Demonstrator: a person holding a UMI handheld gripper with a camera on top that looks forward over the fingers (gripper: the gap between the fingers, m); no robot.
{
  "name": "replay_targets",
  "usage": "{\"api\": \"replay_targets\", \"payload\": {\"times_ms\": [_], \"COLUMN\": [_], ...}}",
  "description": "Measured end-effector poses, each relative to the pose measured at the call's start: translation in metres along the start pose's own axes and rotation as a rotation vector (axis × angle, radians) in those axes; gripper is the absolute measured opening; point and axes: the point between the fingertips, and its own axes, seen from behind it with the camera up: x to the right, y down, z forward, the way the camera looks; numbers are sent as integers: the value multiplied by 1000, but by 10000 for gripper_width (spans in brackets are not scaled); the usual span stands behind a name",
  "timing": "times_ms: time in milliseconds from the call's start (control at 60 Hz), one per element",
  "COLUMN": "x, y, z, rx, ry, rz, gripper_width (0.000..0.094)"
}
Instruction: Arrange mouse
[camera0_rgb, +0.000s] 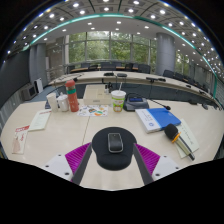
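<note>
The claw (113, 160) is held level and low over the worktop (70, 132), looking forward along it from the bottom centre of the frame. Its two fingers, each with a magenta pad (76, 155), spread wide apart in a V; they grip nothing.

The mouse (115, 142) lies on a round black mat (113, 150) just above the bottom centre, between the fingers and a little ahead of their tips, with a clear gap to either pad. It is dark with a paler grey top, and its long side runs away from the camera.

Beyond it, at centre, stands a paper cup (118, 99). To the right lie a blue folder (157, 118) and a dark, orange-tipped object (173, 131), perhaps a microphone, too small to be sure. At centre left are an orange-capped bottle (72, 97) and small containers, hard to make out. Papers (38, 121) lie at the left.

The hand holding the claw is out of view. The near rim of the mat is cut off by the claw's body, and the fingers' bases are lost in the dark bottom of the frame. Chairs and windows fill the upper background.
</note>
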Motion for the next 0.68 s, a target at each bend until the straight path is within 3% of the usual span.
{"api": "replay_targets", "payload": {"times_ms": [300,683], "x": [-30,-55], "y": [26,39], "z": [-171,-252], "rx": [52,87], "ry": [61,79], "rz": [5,-29], "gripper_width": [854,855]}}
